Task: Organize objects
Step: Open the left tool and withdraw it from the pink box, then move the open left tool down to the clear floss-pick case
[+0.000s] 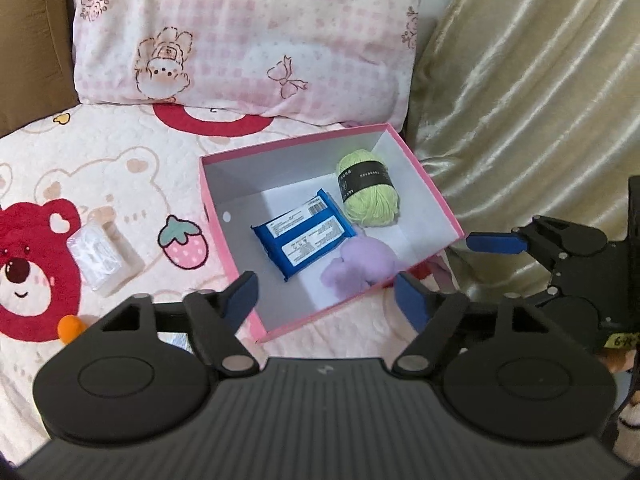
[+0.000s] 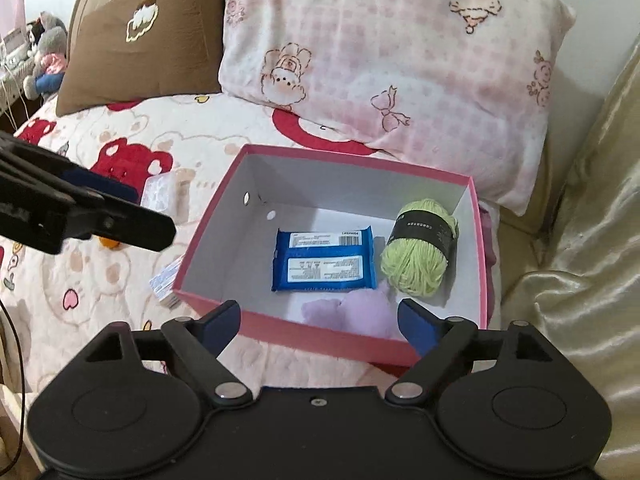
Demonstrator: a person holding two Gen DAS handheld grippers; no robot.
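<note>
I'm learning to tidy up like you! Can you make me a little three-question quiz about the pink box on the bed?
1. True or false: the green yarn ball lies inside the pink box.
2. What colour is the wipes pack?
3. Which lies outside the box? A) purple plush toy B) clear plastic packet C) yarn

Key: 1 true; 2 blue; 3 B

The left gripper (image 1: pixel 326 298) pointed steeply down, its jaws spread wide with nothing between the blue pads (image 1: pixel 240 300). The right gripper (image 2: pixel 320 320) tilted down likewise, jaws wide and empty. The two were side by side, each showing at the edge of the other's view.
</note>
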